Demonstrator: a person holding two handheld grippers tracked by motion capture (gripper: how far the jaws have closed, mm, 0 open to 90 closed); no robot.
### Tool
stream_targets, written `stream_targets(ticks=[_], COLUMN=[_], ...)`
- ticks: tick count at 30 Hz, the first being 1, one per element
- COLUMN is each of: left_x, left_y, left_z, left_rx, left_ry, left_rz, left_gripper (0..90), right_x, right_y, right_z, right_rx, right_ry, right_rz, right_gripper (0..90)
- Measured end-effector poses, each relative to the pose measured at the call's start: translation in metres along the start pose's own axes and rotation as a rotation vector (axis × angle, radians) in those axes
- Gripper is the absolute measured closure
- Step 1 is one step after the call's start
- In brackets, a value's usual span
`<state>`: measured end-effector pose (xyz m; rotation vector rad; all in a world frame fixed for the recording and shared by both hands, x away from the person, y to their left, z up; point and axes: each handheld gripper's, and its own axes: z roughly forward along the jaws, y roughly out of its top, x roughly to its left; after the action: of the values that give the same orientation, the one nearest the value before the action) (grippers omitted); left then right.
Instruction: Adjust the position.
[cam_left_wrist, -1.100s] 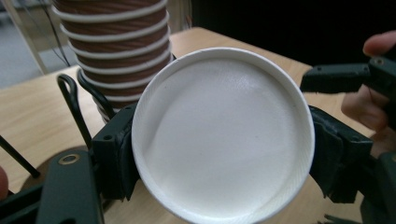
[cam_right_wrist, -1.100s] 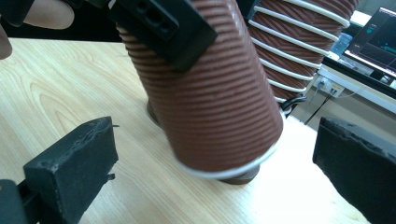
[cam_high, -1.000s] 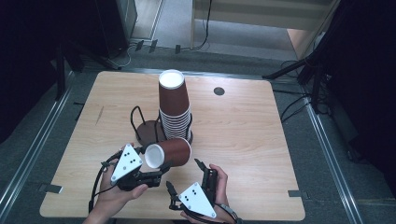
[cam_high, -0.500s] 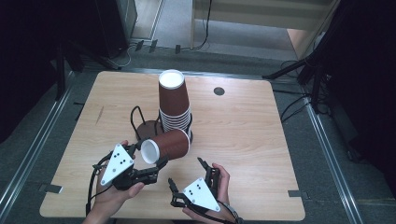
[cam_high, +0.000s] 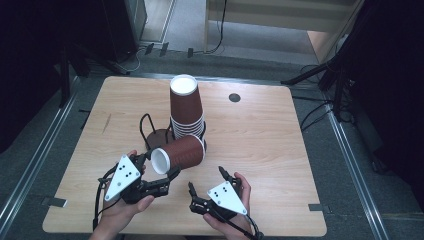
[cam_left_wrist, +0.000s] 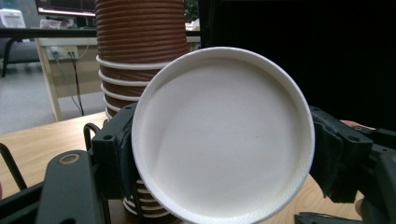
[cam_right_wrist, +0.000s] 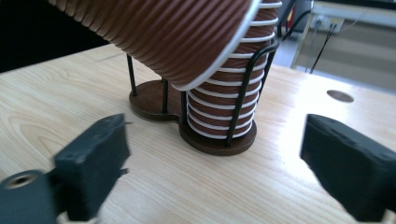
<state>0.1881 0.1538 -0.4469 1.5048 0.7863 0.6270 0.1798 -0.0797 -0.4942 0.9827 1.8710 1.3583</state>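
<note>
Left gripper (cam_high: 159, 176): I have it clamped on the cup (cam_high: 179, 154), one jaw on each side of the rim; in the left gripper view the white mouth (cam_left_wrist: 223, 135) faces the camera with a black pad pressed against each edge.
Cup: held on its side above the table (cam_high: 280, 150), base toward the stack (cam_high: 186, 107), mouth toward me; in the high view its base end overlaps the foot of the stack, and I cannot tell whether they touch.
Right gripper (cam_high: 206, 186): nothing between the jaws, which stand apart though they have just been closing; it sits low near my edge of the table, just right of the left gripper and apart from the cup.
Stack: ribbed brown cups, nested upside down in a wire holder (cam_right_wrist: 243, 88) on a round dark base; in the right gripper view the held cup (cam_right_wrist: 159, 37) hangs above and in front of it.
Empty holder (cam_high: 152, 131): a second wire ring and base, joined at the stack's left; just behind the left gripper.
Open room: bare wood to the right of the stack out to the right edge; a broad bare strip at the far left; a small dark hole (cam_high: 234, 97) near the far edge.
Edges: both hands work near my edge of the table; the stack stands about mid-table.
</note>
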Motion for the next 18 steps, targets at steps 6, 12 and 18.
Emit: stream_targets(ticks=[6,12,18], left_x=[0.000,0.000,-0.001], left_y=[0.000,-0.003,-0.003], left_z=[-0.001,0.001,0.002], left_rx=[-0.020,-0.031,-0.049], left_ry=[-0.001,-0.001,-0.004], left_rz=[-0.008,-0.022,-0.035], left_gripper=[22.8,22.8,22.8], right_x=[-0.005,-0.009,-0.016], right_y=[0.003,0.007,0.014], right_z=[-0.004,-0.007,-0.014], right_rx=[0.004,0.001,-0.013], right_ry=[0.023,0.050,0.038], right_rz=[0.079,0.224,0.320], right_gripper=[1.7,1.9,1.9])
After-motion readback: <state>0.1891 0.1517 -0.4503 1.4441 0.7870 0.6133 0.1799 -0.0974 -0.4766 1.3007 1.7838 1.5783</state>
